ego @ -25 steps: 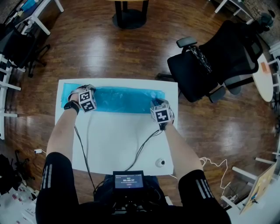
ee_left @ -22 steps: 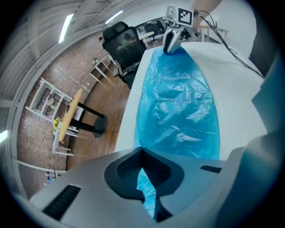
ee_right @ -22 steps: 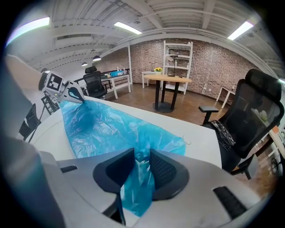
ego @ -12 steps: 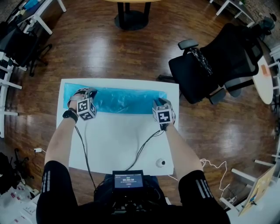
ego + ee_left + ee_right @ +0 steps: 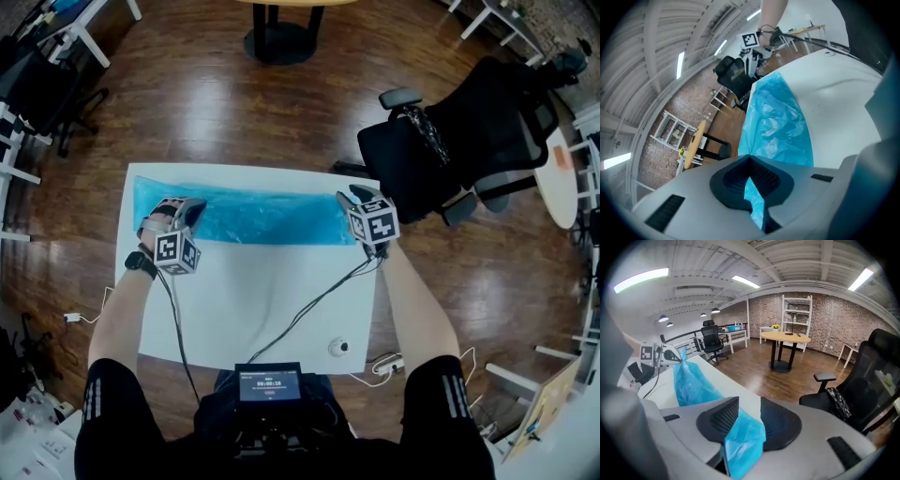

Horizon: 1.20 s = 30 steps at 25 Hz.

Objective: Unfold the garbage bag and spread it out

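The pads (image 5: 764,176) of the left gripper (image 5: 750,164) are pressed fully together on a thin pinch of the blue garbage bag (image 5: 778,122). This anchors that end while the other end is drawn away from it.

The right gripper (image 5: 750,401) has its jaws about half apart, and they have just been opening. A bunched fold of the bag's other end stands between them and fills the gap, touching both ribbed faces. This reads as a loose hold on a thick wad rather than a firm nip. Whether that grip is being let go or is only giving under the pull, I cannot tell.

Outward from the jaws, the bag runs as one long, narrow, crumpled strip between the two grippers, along the far edge of the white table (image 5: 253,300). Its middle lies on the tabletop, and at the left end it climbs to the jaws that pinch it. Taking the strip by both ends stretches it to full length and should let the folded layers loosen.

By the look of it, the lengthwise unfolding is done and the widthwise spreading has not yet begun. The near half of the table is bare white, which leaves room for the film to open toward the person. A black office chair (image 5: 450,141) stands beyond the far right corner, well apart from the work.
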{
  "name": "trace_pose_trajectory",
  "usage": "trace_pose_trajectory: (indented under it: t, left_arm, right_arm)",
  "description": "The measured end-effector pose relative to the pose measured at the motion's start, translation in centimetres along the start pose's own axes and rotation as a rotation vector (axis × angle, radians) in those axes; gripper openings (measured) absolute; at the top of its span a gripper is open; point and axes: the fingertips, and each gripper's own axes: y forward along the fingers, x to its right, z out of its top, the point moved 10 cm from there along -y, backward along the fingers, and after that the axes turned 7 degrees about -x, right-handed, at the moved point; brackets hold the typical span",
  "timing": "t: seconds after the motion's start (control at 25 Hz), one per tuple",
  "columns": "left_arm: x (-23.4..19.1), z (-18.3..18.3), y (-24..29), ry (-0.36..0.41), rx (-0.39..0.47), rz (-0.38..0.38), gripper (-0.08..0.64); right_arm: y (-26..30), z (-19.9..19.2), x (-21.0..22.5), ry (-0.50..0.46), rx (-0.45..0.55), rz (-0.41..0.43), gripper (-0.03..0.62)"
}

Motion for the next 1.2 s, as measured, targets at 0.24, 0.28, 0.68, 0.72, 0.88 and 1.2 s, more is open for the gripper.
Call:
trace_pose_trajectory:
  t: [0.24, 0.28, 0.68, 0.72, 0.88, 1.2]
  left_arm:
    - [0.7, 0.7, -2.7, -0.006, 0.052, 0.049, 0.001]
    - [0.9, 0.8, -3.0, -0.006, 0.061, 0.055, 0.0]
    - [3.8, 2.6, -6.4, 0.043, 0.135, 0.073, 0.001]
    - [4.1, 2.8, -6.7, 0.053, 0.139, 0.075, 0.0]
    - [5.3, 3.4, -7.6, 0.077, 0.15, 0.07, 0.0]
    - [6.2, 3.5, -7.8, 0.084, 0.143, 0.073, 0.0]
  right_arm:
    - [0.1, 5.0, 0.5, -0.091, -0.079, 0.128, 0.189]
    - [0.4, 5.4, 0.4, -0.116, -0.099, 0.139, 0.195]
    - [3.7, 8.6, -2.3, -0.296, -0.312, 0.291, 0.202]
    - [4.0, 8.8, -2.6, -0.318, -0.342, 0.31, 0.202]
    - [5.8, 8.9, -4.2, -0.401, -0.466, 0.366, 0.202]
    - [10.7, 6.7, -8.8, -0.614, -0.678, 0.356, 0.204]
